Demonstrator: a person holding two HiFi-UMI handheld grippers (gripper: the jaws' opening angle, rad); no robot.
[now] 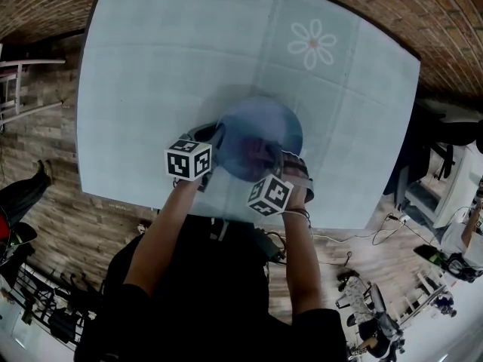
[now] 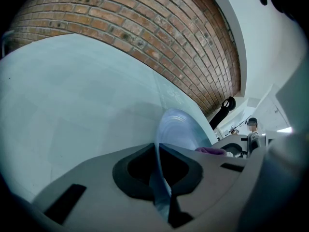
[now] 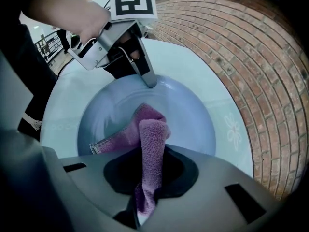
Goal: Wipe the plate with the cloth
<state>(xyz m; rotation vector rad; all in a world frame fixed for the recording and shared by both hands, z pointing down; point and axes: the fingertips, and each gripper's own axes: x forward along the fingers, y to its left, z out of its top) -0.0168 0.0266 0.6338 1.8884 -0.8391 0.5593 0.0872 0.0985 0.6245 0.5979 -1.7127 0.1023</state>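
At the left of the head view, the left gripper (image 1: 218, 133) holds the left rim of the plate (image 1: 266, 125). In the left gripper view, the left gripper (image 2: 161, 180) has its jaws closed on the thin blue rim, and the plate (image 2: 181, 129) runs away from them, seen from its edge. The right gripper view shows the same grip from the other side: the tip of the left gripper (image 3: 149, 79) sits on the far rim, with a hand (image 3: 77, 14) behind it under the marker cube (image 3: 133, 4).

The plate (image 3: 193, 112) is round and blue and sits in the middle of the light blue table (image 1: 151, 66). I cannot tell whether it lies flat or is raised a little.

To the right, the right gripper (image 1: 266, 157) points steeply down over the plate. Its jaws (image 3: 147, 190) are clamped on the purple cloth (image 3: 152, 141), which hangs out of them and touches the inside of the plate. The cloth (image 2: 210, 150) shows also in the left gripper view, just beside the plate's right edge.

Further right on the table is a white flower print (image 1: 313, 44), well apart from the plate. A brick wall (image 2: 145, 28) stands behind the table.
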